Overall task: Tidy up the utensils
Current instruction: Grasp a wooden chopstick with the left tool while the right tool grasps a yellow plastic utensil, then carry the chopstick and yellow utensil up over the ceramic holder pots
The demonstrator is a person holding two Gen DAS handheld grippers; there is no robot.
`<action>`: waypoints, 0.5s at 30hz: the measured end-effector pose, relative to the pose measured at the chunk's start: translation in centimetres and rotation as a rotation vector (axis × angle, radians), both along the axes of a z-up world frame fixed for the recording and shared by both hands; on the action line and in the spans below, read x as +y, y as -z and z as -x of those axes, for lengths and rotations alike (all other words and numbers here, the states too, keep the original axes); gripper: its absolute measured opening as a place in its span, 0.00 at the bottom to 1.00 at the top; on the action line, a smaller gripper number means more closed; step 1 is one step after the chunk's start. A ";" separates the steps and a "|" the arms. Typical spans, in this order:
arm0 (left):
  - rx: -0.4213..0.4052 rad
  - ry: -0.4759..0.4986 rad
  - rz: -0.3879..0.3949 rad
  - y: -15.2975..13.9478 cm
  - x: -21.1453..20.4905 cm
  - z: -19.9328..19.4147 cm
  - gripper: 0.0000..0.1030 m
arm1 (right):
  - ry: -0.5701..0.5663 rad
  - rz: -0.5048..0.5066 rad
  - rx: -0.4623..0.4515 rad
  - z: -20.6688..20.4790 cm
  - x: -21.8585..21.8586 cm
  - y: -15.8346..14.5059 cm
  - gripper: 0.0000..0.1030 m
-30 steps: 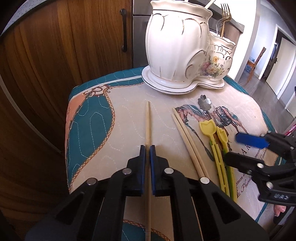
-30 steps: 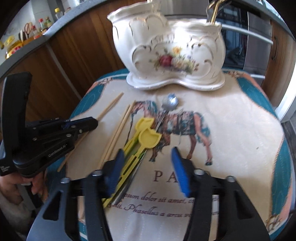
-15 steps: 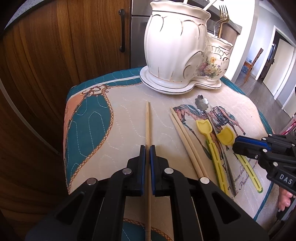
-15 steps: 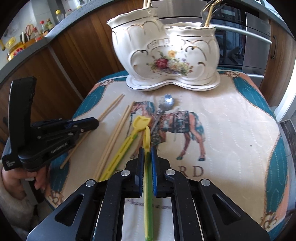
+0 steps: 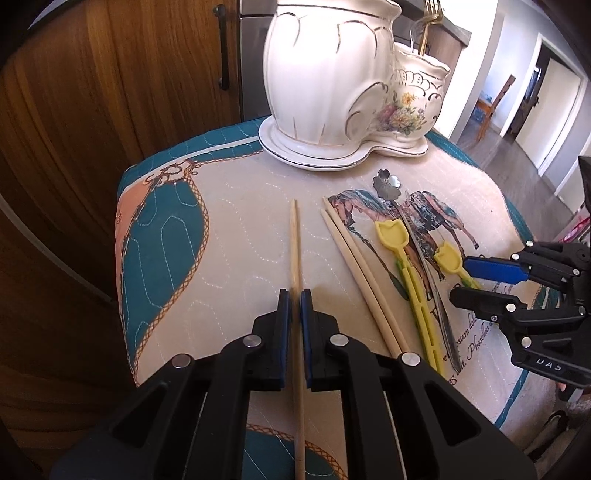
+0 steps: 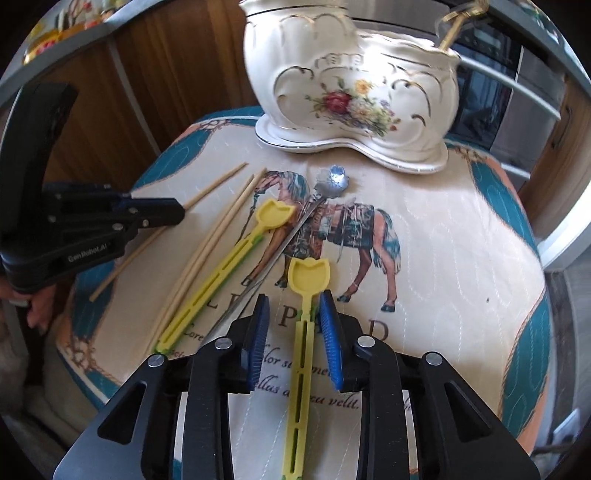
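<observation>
My left gripper [image 5: 294, 295] is shut on a single wooden chopstick [image 5: 294, 240], which points toward the white ceramic utensil holder [image 5: 332, 74]. A pair of chopsticks [image 5: 354, 266] lies to its right. My right gripper [image 6: 295, 299] is open, its jaws either side of a yellow tulip-headed spoon [image 6: 307, 275] that lies on the cloth. A second yellow spoon [image 6: 258, 229] and a silver flower-headed spoon [image 6: 334, 177] lie to its left. The holder [image 6: 351, 81] stands at the back with a gold fork [image 5: 428, 22] in it.
The utensils lie on a quilted horse-print cloth [image 6: 443, 240] covering a small round-edged surface. Wooden cabinets [image 5: 110, 110] stand behind and left. A steel oven front [image 6: 517, 92] is behind at right. The floor drops away at the right edge [image 5: 517, 147].
My right gripper was shut on the yellow spoon half a second ago; now its jaws are open and the spoon lies flat between them. My left gripper still holds the chopstick.
</observation>
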State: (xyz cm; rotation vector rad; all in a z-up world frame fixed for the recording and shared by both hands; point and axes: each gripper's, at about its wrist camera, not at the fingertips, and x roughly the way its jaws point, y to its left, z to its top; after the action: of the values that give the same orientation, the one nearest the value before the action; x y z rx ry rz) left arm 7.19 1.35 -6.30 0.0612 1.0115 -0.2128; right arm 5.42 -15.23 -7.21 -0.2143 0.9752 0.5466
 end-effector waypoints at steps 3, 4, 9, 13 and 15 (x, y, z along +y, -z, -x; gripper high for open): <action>0.008 0.009 0.007 0.0 -0.1 -0.5 0.19 | -0.010 0.003 -0.012 -0.2 -0.1 0.0 0.12; 0.006 0.011 0.018 0.0 -0.2 -0.6 0.24 | -0.010 -0.001 -0.012 -0.2 -0.1 0.0 0.11; -0.048 0.014 -0.053 0.2 -1.2 -0.7 0.15 | -0.011 -0.027 -0.027 -0.1 -0.5 -0.3 0.11; -0.051 0.013 -0.038 0.2 -0.5 -0.7 0.05 | 0.001 -0.064 -0.059 -0.2 -1.2 -1.3 0.11; -0.071 0.010 -0.030 -0.1 -0.2 -0.5 0.05 | 0.007 -0.111 -0.081 -0.3 -1.7 -2.2 0.11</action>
State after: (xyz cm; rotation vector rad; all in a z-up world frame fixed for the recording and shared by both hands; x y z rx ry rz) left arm 7.72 1.19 -6.17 0.1008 0.9439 -0.2033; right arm 5.75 -16.97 -5.05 -0.1331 0.8641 0.5794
